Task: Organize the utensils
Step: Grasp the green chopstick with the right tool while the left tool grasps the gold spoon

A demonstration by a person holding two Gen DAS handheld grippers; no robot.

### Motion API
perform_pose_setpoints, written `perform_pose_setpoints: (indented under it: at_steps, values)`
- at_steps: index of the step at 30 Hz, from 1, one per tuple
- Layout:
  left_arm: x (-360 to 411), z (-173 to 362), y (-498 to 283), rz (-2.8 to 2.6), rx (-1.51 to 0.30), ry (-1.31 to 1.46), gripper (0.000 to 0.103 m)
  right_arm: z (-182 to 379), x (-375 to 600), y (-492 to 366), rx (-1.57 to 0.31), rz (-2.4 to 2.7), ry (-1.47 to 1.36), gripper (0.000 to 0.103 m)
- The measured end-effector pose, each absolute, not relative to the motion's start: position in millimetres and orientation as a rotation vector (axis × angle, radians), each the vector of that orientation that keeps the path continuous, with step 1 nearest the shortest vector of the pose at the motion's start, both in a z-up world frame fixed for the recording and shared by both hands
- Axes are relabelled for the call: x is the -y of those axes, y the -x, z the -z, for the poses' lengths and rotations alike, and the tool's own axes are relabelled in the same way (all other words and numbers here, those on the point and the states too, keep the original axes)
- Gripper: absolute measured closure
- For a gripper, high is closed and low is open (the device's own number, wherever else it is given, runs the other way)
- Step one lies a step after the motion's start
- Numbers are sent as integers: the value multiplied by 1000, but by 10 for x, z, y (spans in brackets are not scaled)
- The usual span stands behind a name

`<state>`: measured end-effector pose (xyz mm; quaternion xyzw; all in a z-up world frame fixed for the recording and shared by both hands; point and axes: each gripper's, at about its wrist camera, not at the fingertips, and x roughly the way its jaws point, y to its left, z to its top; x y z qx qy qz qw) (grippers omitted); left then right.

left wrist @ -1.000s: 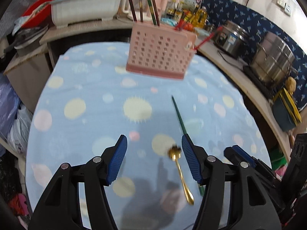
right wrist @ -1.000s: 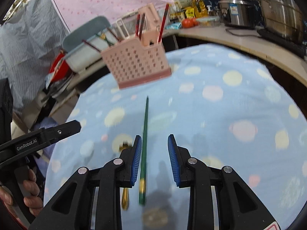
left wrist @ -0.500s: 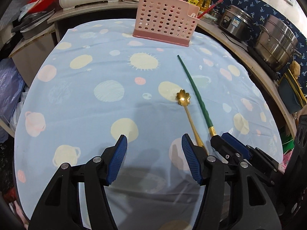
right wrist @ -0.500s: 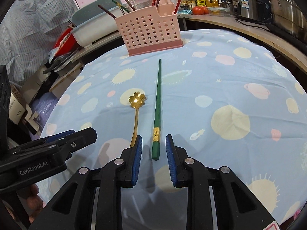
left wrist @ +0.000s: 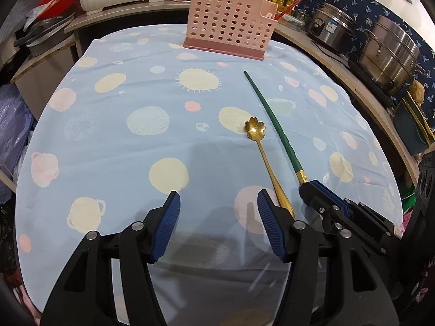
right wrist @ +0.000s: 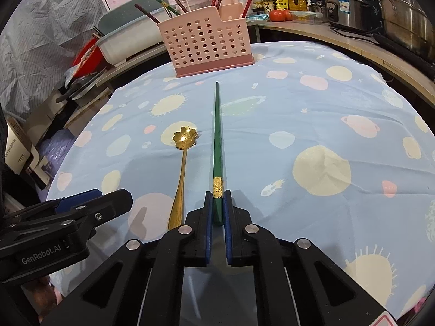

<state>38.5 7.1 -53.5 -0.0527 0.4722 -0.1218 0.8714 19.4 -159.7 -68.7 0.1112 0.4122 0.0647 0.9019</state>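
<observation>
The butt end of the green chopstick (right wrist: 217, 146) is pinched between the closed fingers of the right gripper (right wrist: 216, 212), its tip lying ahead on the table (right wrist: 326, 103). The left gripper (left wrist: 218, 209) is held half open and empty, the gold spoon (left wrist: 262, 152) just right of its fingers. Both pieces are yet to be placed in the pink caddy (right wrist: 206, 43) beyond.

chopstick (right wrist: 217, 135): green, gold band | spoon (right wrist: 182, 163): gold | basket (right wrist: 206, 46): pink | cloth (right wrist: 326, 114): blue, pastel dots
</observation>
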Motion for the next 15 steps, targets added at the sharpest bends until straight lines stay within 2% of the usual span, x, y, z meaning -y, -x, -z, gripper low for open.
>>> perform_pose_setpoints:
  at_steps: [15]
  values:
    - [372,594,-321,343,-982,48,45,682,1906,-19,-838,-68,-295,96]
